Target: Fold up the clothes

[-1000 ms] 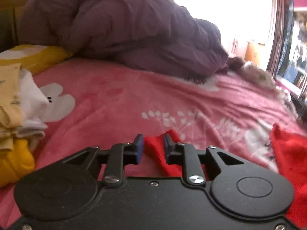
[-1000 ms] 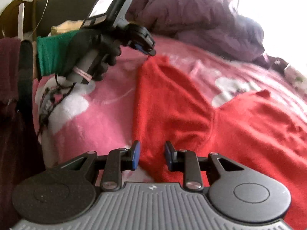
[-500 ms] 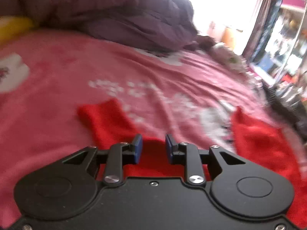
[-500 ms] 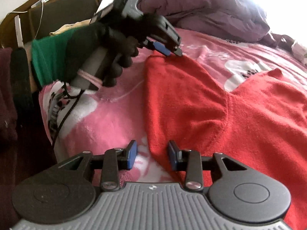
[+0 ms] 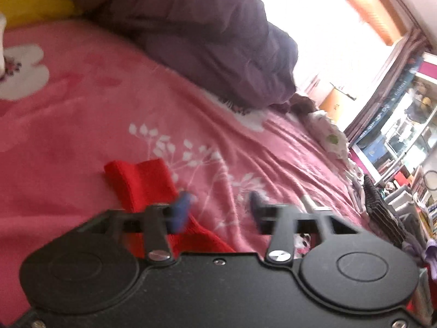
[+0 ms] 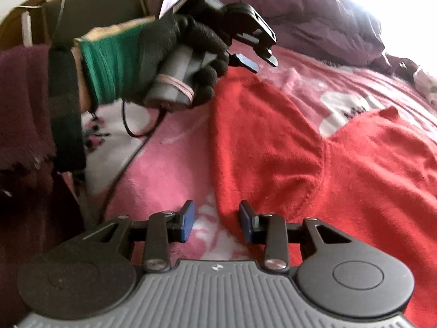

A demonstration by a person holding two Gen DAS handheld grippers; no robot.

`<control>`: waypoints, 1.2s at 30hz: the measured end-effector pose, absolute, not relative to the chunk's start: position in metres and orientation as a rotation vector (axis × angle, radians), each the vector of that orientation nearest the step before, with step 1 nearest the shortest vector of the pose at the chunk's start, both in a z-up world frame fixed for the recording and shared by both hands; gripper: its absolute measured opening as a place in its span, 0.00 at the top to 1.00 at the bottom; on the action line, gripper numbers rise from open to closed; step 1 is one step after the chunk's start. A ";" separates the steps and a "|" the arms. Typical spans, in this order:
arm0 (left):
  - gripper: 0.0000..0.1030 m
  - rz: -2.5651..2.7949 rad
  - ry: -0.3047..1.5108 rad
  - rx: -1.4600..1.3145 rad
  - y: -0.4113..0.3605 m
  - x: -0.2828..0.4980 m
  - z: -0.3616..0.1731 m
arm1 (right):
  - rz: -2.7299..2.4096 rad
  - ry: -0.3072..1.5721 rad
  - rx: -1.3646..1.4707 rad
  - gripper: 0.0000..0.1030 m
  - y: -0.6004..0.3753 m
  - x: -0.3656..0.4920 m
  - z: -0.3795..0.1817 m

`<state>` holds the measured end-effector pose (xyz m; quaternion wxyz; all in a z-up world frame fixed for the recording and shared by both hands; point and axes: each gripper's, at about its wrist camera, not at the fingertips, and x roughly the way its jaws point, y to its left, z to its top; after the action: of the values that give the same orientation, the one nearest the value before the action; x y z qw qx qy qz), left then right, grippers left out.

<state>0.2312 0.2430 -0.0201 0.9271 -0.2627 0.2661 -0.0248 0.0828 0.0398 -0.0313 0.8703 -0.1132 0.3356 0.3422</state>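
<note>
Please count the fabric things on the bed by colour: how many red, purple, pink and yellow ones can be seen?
Red: 1, the red garment
Purple: 1, the purple duvet
Pink: 1, the pink bedsheet
Yellow: 1, the yellow cloth, partly cut off by the frame
Total: 4

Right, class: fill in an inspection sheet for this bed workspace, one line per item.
Surface: pink floral bedspread, wrinkled.
Job's things: red fleece garment spread flat, sleeve laid out.
Clutter: purple quilt heaped behind; yellow pillow.
Grippers: left gripper has just been opening, sleeve beside one pad, nothing gripped; right gripper open over the garment's edge.
Cables: black cable below the gloved left hand.
Surroundings: bright window, cluttered shelves.
</note>
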 end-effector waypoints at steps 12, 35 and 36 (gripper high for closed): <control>0.33 -0.260 0.514 -0.293 0.139 0.163 -0.008 | 0.542 0.604 0.250 0.63 -0.117 0.049 0.007; 0.52 -0.493 0.436 0.498 -0.132 0.008 -0.053 | -0.040 0.426 1.030 0.59 -0.387 -0.020 -0.074; 0.52 -0.484 0.422 0.457 -0.130 0.009 -0.048 | -0.041 0.420 1.051 0.57 -0.391 -0.021 -0.076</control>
<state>0.0086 -0.1305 -0.0481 0.9234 0.2224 0.2055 -0.2358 -0.0209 -0.3914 -0.0763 0.8438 0.4979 0.1990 -0.0194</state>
